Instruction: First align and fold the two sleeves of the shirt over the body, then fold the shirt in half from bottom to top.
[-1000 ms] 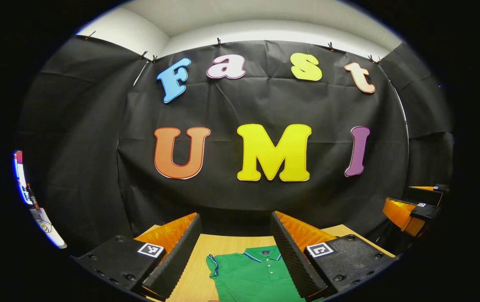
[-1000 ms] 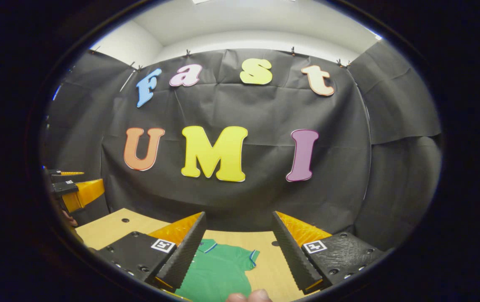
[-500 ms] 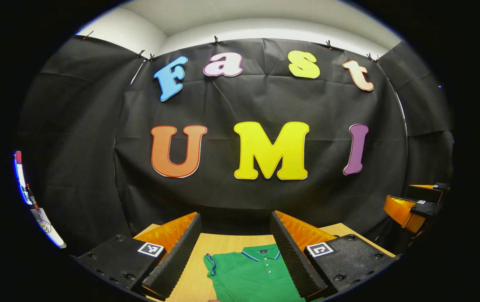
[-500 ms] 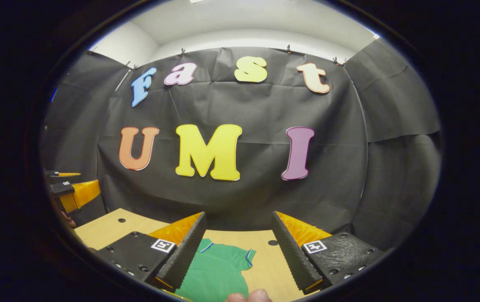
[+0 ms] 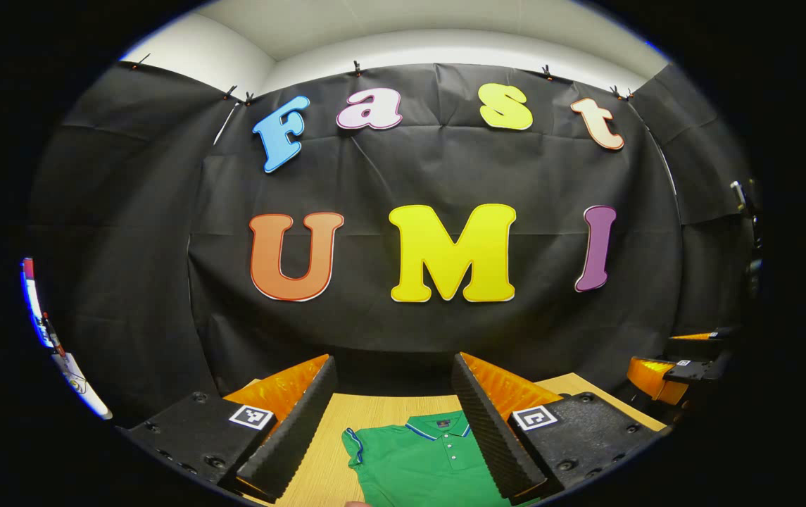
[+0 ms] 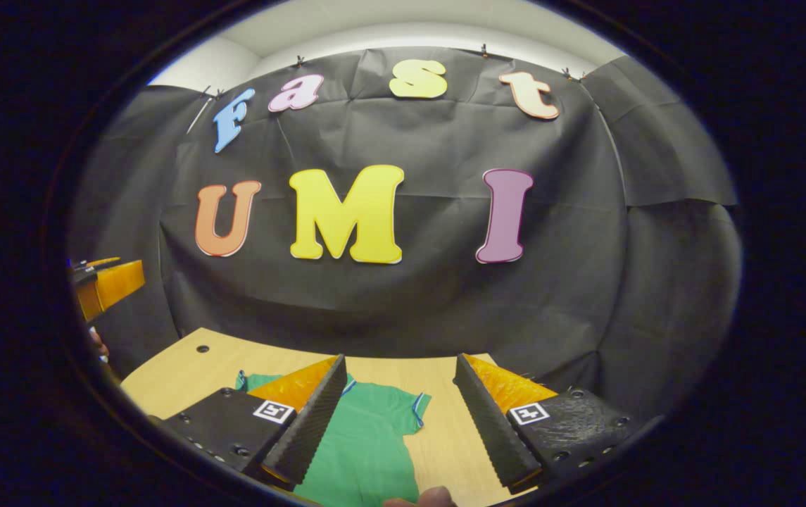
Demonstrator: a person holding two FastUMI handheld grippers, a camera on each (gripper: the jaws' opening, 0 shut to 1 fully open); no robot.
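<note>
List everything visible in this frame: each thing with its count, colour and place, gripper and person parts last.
Polo shirt: one, green with blue-and-white trim on collar and sleeve cuffs, lying flat on the table, sleeves not yet folded.
Table: one, light wood with small dark holes, under the shirt.
Booth wall: black cloth, behind the table.
Room wall and ceiling: white, above the cloth.
Left gripper: one, jaws open, above the shirt's collar end; also at the left edge of the right gripper view.
Right gripper: one, jaws open, above the shirt's sleeve side.
Fingertip: one, at the bottom edge of the right gripper view.
</note>
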